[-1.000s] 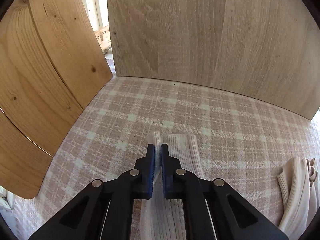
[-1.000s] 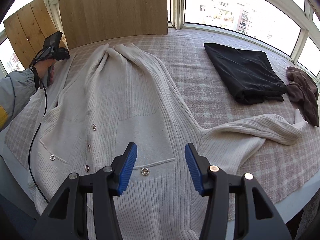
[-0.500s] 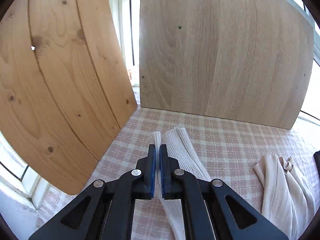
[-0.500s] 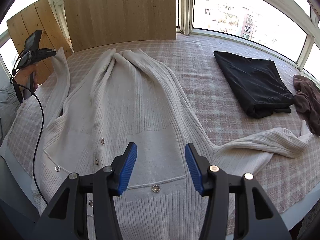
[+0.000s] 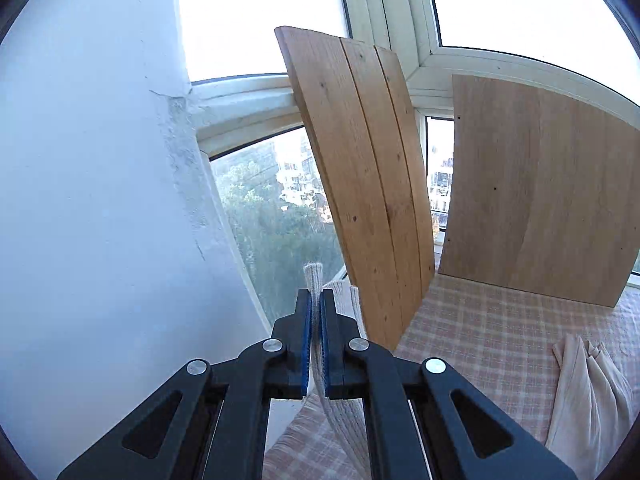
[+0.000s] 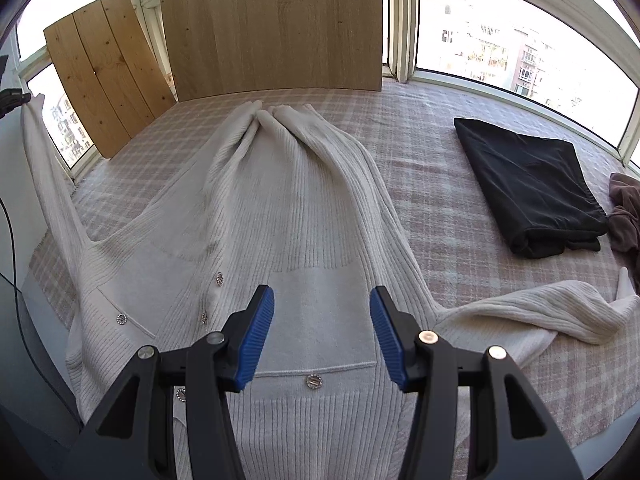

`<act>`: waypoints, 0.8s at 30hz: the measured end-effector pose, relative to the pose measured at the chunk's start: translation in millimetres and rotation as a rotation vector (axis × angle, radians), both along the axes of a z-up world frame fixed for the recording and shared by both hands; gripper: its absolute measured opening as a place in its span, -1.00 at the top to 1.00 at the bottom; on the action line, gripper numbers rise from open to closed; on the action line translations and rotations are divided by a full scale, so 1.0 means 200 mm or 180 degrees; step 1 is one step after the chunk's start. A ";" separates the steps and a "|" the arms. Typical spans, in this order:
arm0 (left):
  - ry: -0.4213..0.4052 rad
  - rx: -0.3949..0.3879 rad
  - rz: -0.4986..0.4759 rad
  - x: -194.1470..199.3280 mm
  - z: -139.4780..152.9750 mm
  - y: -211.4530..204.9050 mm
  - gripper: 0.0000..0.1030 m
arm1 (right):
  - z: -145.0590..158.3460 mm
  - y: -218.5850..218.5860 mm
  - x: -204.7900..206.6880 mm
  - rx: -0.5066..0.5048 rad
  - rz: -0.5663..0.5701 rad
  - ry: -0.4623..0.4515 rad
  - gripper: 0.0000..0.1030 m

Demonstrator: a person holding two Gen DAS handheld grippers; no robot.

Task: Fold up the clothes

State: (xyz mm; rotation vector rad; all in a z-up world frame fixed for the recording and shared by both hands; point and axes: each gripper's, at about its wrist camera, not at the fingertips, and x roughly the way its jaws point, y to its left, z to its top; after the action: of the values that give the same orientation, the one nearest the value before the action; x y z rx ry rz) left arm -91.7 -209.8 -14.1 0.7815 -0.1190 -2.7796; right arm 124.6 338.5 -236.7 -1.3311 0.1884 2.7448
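At the far left, the left gripper [image 5: 315, 312] is clamped on the cuff of the cream cardigan's sleeve [image 6: 48, 176], lifted clear of the checked cloth [image 6: 440, 184], with the sleeve hanging in a line down to the shoulder. Behind it two wooden boards [image 6: 272, 28] lean against the window frame. The cream cardigan [image 6: 296, 216] lies flat, front up and buttoned, across the middle of the cloth, collar towards the boards. The right gripper [image 6: 322, 334] hovers above the lower front panel, jaws apart, nothing between them. The other sleeve [image 6: 552, 312] trails out to the right on the cloth. Further right lies a folded black garment [image 6: 528, 184], with a brown garment [image 6: 626, 212] just beside it at the edge.
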 end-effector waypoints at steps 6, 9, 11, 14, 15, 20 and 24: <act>0.0192 -0.0161 0.0390 0.21 0.26 -0.20 0.93 | -0.02 0.04 0.02 -0.0046 0.0088 0.0023 0.04; 0.0152 -0.0285 0.0605 0.26 0.28 -0.29 0.92 | -0.04 0.06 0.01 -0.0050 0.0135 0.0031 0.04; 0.0065 -0.0320 0.0585 0.31 0.26 -0.33 0.89 | -0.03 0.08 -0.03 -0.0025 0.0173 0.0044 0.04; -0.0119 -0.0457 0.0624 0.32 0.19 -0.29 0.91 | -0.01 0.13 -0.09 0.0027 0.0221 0.0077 0.04; -0.0173 -0.0509 0.0623 0.32 0.16 -0.27 0.91 | 0.00 0.15 -0.12 0.0055 0.0232 0.0095 0.04; -0.0346 -0.0839 0.0494 0.27 -0.06 -0.06 0.20 | 0.02 0.20 -0.42 0.0291 0.0408 0.0120 0.04; -0.0256 -0.0995 0.0525 0.26 -0.16 0.07 -0.41 | 0.04 0.20 -0.73 0.0382 0.0499 0.0182 0.04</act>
State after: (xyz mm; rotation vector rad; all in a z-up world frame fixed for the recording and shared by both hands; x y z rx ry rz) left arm -39.4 -194.9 -45.7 0.7818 -0.4688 -2.4915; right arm -21.9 378.4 -228.7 -1.2895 -0.0800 2.8713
